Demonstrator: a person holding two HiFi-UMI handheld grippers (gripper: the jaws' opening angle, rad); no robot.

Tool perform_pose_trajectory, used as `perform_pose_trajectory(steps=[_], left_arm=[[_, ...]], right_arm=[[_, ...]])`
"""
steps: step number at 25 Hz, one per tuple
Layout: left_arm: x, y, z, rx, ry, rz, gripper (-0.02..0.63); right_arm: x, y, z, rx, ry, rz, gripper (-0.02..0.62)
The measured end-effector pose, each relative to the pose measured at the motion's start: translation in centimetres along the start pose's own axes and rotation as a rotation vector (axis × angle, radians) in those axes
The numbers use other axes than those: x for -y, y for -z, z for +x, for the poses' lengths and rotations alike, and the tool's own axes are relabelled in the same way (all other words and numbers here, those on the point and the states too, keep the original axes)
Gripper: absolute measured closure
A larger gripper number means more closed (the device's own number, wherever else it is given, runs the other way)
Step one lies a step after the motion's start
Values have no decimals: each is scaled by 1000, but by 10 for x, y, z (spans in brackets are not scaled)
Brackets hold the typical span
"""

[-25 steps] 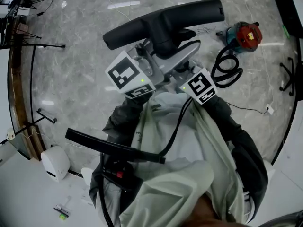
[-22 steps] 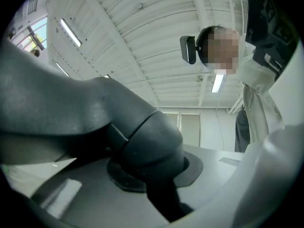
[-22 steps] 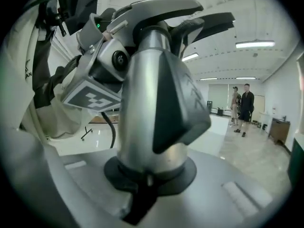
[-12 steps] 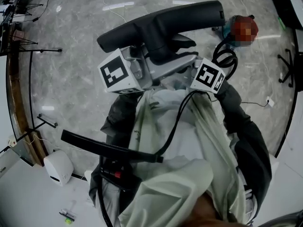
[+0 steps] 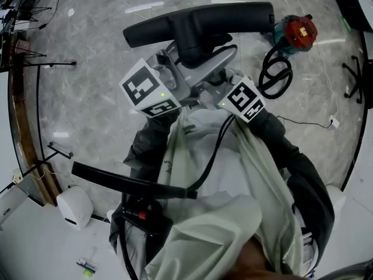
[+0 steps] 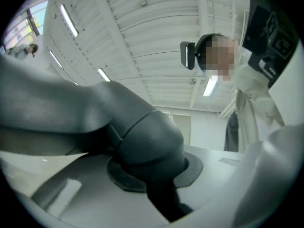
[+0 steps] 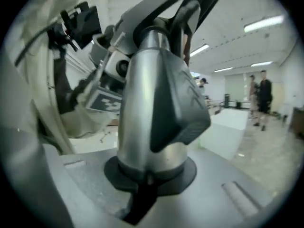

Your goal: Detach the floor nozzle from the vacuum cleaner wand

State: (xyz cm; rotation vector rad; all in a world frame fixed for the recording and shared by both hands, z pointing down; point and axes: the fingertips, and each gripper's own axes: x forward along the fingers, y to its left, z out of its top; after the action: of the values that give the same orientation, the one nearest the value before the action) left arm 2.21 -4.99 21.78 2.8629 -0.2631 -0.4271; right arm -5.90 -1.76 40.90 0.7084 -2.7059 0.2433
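In the head view the dark grey floor nozzle (image 5: 198,22) is held up above the marble floor, its wide bar lying across the top. A silver wand end (image 5: 210,69) runs from its neck toward me. My left gripper (image 5: 183,63) comes in from the left and is shut on the nozzle's dark neck (image 6: 142,141). My right gripper (image 5: 218,80) comes in from the right and is shut on the silver wand tube (image 7: 140,122), which carries a dark grey latch (image 7: 185,99). In the gripper views, my left gripper (image 6: 156,194) and my right gripper (image 7: 142,194) have their jaws close round these parts.
A red and teal machine (image 5: 300,31) with a coiled black hose (image 5: 274,74) lies on the floor at the right. A white device (image 5: 73,206) and thin black stands (image 5: 35,57) are at the left. Two people (image 7: 259,103) stand far off.
The nozzle and both grippers swayed a little and came back; the right gripper's cube slid slightly left and down. Both grips look the same as before.
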Motion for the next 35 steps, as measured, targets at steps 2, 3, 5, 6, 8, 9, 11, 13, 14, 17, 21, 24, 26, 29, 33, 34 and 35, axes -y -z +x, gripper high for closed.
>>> perform_pose_trajectory(steps=[2,3,5,6,8,9,11,13,14,17,21,24,26,29,33,34,35], left_arm=[[-16,1,-3,-6,-116,-5,531],[-21,1,-5,-6,-149,-7,532],[-19,0,-7,-2,-144,-1,532],[-13,0,-8,4,-107,8,532],[2,-2,-8,24,-8,33,532],[10,-3,-9,37,45,44,531],[27,-4,-12,59,156,53,531],[43,-2,-14,58,255,43,532],[48,0,-14,50,285,33,532],[42,5,-9,35,269,11,532],[22,4,-5,28,151,-2,532],[6,3,-5,14,30,-14,531],[-9,4,-3,11,-72,-24,531],[-15,5,-1,10,-106,-28,531],[5,2,-2,26,10,-6,531],[11,1,-2,32,41,4,531],[16,1,-2,38,71,11,531]], right_arm=[[17,1,5,-16,166,-7,557],[20,2,7,-21,204,-11,557],[19,2,8,-19,191,-24,557],[14,1,8,-13,150,-36,557],[2,2,5,4,29,-66,555],[-5,2,3,13,-47,-79,555],[-22,0,-6,28,-227,-85,555],[-41,0,-18,22,-419,-72,555],[-48,1,-23,13,-496,-62,555],[-50,6,-24,0,-543,-28,557],[-37,5,-10,11,-371,11,557],[-21,4,-3,2,-198,21,557],[-2,6,0,-15,-28,9,558],[12,8,0,-29,107,-1,558],[0,7,-5,-9,17,-35,557],[-5,7,-6,-1,-28,-46,557],[-9,7,-8,4,-77,-56,557]])
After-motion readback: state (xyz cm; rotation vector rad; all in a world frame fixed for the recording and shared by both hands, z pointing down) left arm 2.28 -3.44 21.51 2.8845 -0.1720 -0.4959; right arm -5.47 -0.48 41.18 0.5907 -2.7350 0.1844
